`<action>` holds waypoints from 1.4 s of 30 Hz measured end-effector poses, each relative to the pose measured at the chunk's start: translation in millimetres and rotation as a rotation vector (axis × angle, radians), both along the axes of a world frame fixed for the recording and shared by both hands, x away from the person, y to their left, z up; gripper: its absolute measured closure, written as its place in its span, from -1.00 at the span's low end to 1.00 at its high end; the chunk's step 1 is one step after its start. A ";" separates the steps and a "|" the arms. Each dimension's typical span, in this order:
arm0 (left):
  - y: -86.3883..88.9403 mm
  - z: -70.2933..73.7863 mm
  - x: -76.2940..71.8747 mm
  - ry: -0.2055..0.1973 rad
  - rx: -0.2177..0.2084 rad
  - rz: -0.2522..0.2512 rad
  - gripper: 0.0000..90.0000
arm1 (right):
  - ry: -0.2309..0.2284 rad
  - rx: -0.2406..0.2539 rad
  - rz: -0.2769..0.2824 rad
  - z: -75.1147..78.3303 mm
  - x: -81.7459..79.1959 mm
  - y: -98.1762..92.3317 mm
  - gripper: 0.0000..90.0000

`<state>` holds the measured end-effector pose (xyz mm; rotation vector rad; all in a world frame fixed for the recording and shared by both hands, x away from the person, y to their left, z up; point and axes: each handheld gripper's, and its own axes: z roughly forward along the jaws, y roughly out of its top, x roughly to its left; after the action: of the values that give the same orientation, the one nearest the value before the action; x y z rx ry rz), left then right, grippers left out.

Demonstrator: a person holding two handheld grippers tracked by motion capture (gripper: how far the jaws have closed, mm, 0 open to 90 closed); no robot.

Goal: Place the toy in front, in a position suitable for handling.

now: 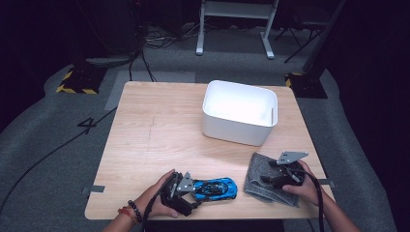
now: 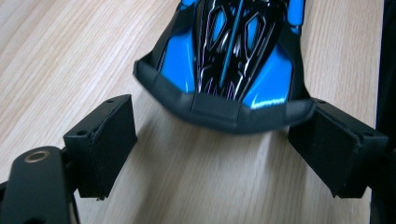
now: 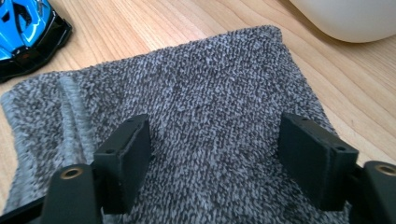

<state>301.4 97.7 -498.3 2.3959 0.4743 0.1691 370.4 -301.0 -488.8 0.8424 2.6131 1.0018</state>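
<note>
Item 1, wooden table [image 1: 159, 130]: pale top on a grey floor, bearing all the items below.

Item 2, blue toy car [image 1: 215, 187]: blue and black sports model, lying near the table's front edge, left of centre. In the left gripper view its black end [image 2: 224, 109] lies between the two pads; the right-hand pad [image 2: 338, 149] stands just at the corner of the car, whether in contact cannot be told, and the left-hand pad [image 2: 105, 144] is apart from it with bare wood between.

Item 3, left gripper [image 1: 186, 191]: held in the person's left hand [image 1: 157, 198], at the car's left end. Jaws spread, not pressing on the car.

Item 4, grey towel [image 1: 263, 181]: folded terry cloth, lying flat at the front right of the table, just right of the car and apart from it.

Item 5, right gripper [image 1: 275, 176]: held in the person's right hand [image 1: 302, 186], over the towel. Jaws wide apart, pads [image 3: 126, 161] low above the cloth, nothing grasped.

Item 6, white bin [image 1: 239, 113]: rectangular plastic tub, open top, standing behind the towel toward the table's far right.
</note>
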 end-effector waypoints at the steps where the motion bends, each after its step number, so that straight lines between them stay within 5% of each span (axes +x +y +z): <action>1: -2.0 -0.1 0.9 -0.002 -0.001 -0.002 -0.66 | 0.000 -0.003 0.001 -1.0 0.4 0.7 -0.44; 9: -26.7 -1.7 10.8 -0.006 -0.011 -0.025 -0.69 | -0.008 0.008 0.014 -3.5 3.6 -0.2 -0.47; 13: -29.4 -3.3 17.1 0.003 -0.027 -0.067 -0.75 | -0.006 0.019 0.007 -4.5 3.6 -1.0 -0.47; 16: -31.8 -2.1 17.9 -0.006 -0.035 -0.113 -0.55 | -0.010 0.022 0.007 -4.9 3.4 -1.3 -0.47; 24: -29.0 -2.6 21.2 -0.009 -0.047 -0.143 -0.50 | -0.017 0.017 -0.021 -4.6 1.9 1.2 -0.47; 30: -23.9 -1.1 24.4 -0.052 -0.035 -0.137 -0.49 | -0.021 0.016 -0.029 -4.6 2.9 2.4 -0.47; 42: -2.2 -0.4 41.4 -0.045 -0.051 -0.052 -0.49 | -0.015 0.019 -0.032 -4.6 3.5 2.4 -0.47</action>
<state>342.8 95.5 -498.7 2.3472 0.3902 0.1857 373.8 -298.6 -493.4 0.8741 2.5731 1.0224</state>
